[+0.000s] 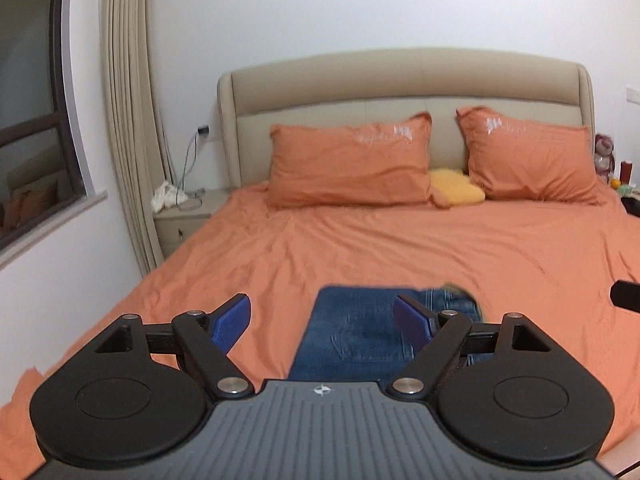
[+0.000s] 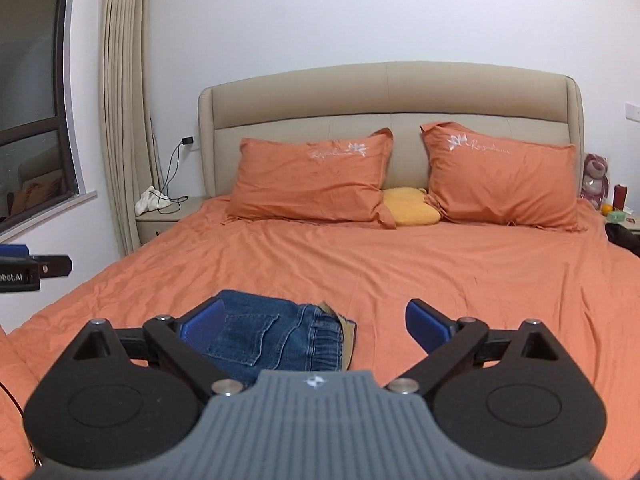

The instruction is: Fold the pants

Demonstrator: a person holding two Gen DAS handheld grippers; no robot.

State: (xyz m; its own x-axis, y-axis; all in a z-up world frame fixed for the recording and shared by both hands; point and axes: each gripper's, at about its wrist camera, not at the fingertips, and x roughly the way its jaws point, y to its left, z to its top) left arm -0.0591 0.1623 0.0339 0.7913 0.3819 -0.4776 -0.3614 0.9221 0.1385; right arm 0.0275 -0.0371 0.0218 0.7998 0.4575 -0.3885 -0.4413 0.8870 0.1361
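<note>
Folded jeans (image 2: 276, 340) lie lower centre on the bed (image 2: 440, 272) (orange sheet). Left gripper (image 1: 322, 320) and right gripper (image 2: 316, 326) hover spread wide; neither holds anything.

Blue denim pants (image 2: 276, 340) folded compact, flat on orange bed (image 2: 440, 280).

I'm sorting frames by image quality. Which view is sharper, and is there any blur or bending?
Left wrist view: soft all over, the pillows and jeans smeared. Right wrist view: crisper, the jeans pocket stitching reads clearly. Both: fisheye bends the curtain and window frame; flat, even light.
</note>
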